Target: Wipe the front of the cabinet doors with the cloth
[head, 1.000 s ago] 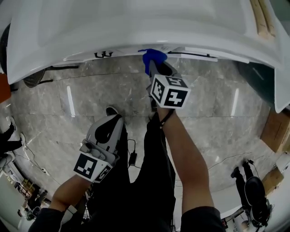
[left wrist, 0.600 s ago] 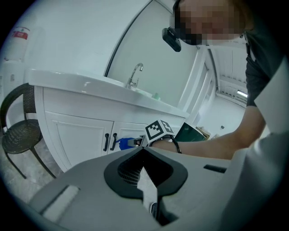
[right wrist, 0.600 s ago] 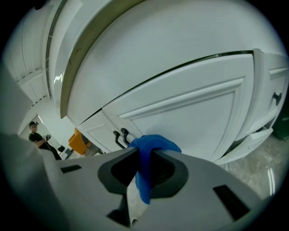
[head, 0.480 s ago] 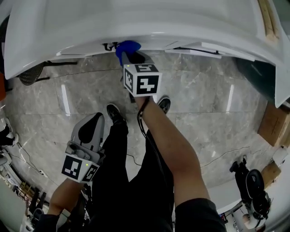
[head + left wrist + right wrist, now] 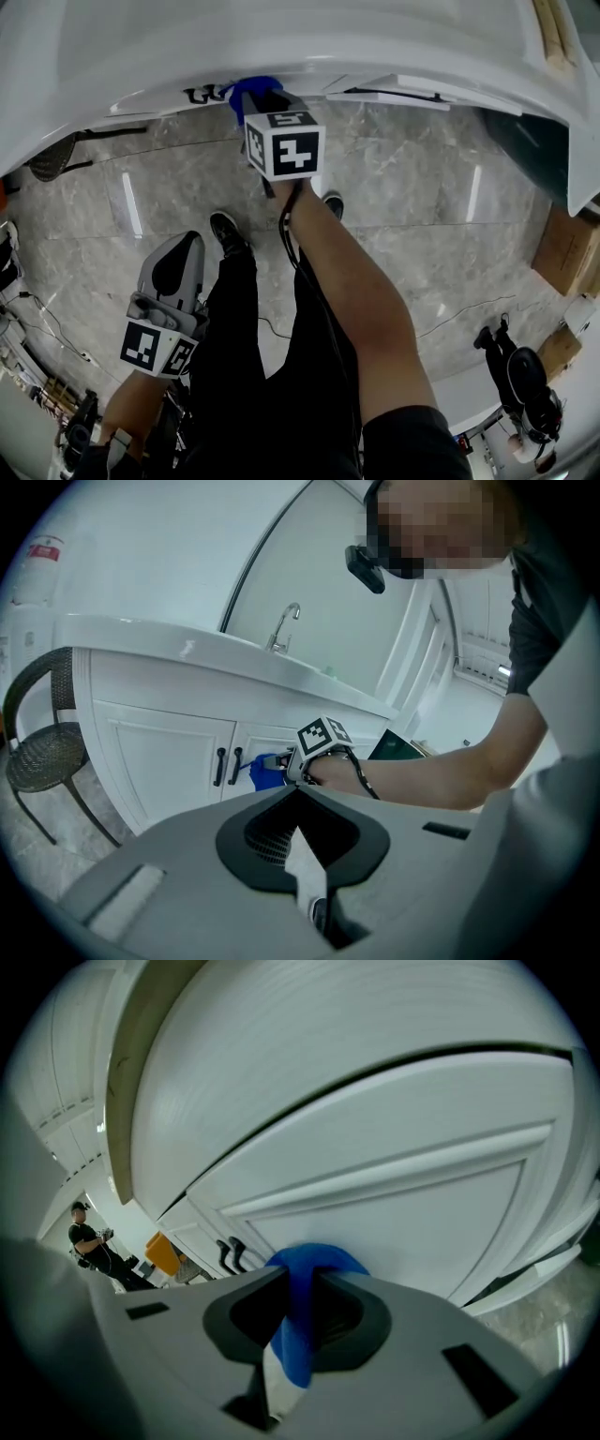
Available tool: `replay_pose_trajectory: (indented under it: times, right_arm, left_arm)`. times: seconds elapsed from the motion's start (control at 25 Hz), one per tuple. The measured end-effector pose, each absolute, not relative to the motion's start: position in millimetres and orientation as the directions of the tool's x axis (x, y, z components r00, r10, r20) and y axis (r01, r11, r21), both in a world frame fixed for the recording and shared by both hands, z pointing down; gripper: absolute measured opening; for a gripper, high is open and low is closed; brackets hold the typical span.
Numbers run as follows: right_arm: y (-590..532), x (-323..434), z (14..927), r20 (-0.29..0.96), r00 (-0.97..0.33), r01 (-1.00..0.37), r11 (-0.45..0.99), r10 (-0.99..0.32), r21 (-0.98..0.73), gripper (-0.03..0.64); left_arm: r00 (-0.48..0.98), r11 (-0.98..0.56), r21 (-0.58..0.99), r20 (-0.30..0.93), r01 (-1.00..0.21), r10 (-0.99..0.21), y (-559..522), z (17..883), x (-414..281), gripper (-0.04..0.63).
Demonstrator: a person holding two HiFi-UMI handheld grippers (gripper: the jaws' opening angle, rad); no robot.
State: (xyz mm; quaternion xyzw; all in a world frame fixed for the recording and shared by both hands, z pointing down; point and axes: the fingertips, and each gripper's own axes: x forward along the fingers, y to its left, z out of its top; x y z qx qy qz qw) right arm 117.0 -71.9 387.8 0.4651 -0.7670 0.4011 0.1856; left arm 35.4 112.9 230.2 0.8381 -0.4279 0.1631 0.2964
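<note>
Two grippers in play, and only one is on the job. Far left, a dark wicker chair stands at the end of the white cabinet, under a countertop with a chrome faucet. The left gripper hangs low beside the person's leg, over the grey marble floor and well apart from the cabinet; its own view shows the jaws brought together with nothing caught between them.

Moving right along the cabinet doors, a pair of black handles sits where two doors meet. Just to the right of them is the blue cloth, up against the door front. The right gripper has it: jaws clamped tight on a fold, with a bunch of blue bulging out past the tips onto the door's recessed panel and a tail hanging back between the jaws. The arm is stretched out forward under the counter's edge. At the left rim of the right gripper view, far off, a person stands near something orange, too small to make out.
</note>
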Motion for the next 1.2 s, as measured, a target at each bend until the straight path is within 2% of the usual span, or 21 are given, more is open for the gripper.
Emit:
replay_pose_trajectory:
  times: [0.4, 0.68, 0.92, 1.2]
  right_arm:
    - [-69.3, 224.9, 402.2, 0.699, -0.442, -0.896, 0.241, -0.562, -0.373, 0.057]
    - [-61.3, 274.8, 399.9, 0.698, -0.421, -0.905, 0.213, -0.579, -0.369, 0.058]
    - [-38.2, 290.6, 412.2, 0.722, -0.332, -0.925, 0.060, -0.608, -0.376, 0.057]
    - [-33.2, 198.8, 416.5, 0.711, -0.393, -0.909, 0.129, -0.583, -0.397, 0.058]
  left_arm:
    - [0.640, -0.506, 0.392, 0.509, -0.768, -0.576, 102.1, 241.2, 136.4, -0.002]
    - [0.676, -0.538, 0.411, 0.499, -0.736, -0.542, 104.6, 240.3, 172.3, -0.002]
    - [0.680, -0.545, 0.410, 0.498, -0.732, -0.538, 112.7, 235.3, 153.5, -0.002]
    - [0.636, -0.510, 0.384, 0.521, -0.770, -0.569, 118.0, 238.4, 78.2, -0.002]
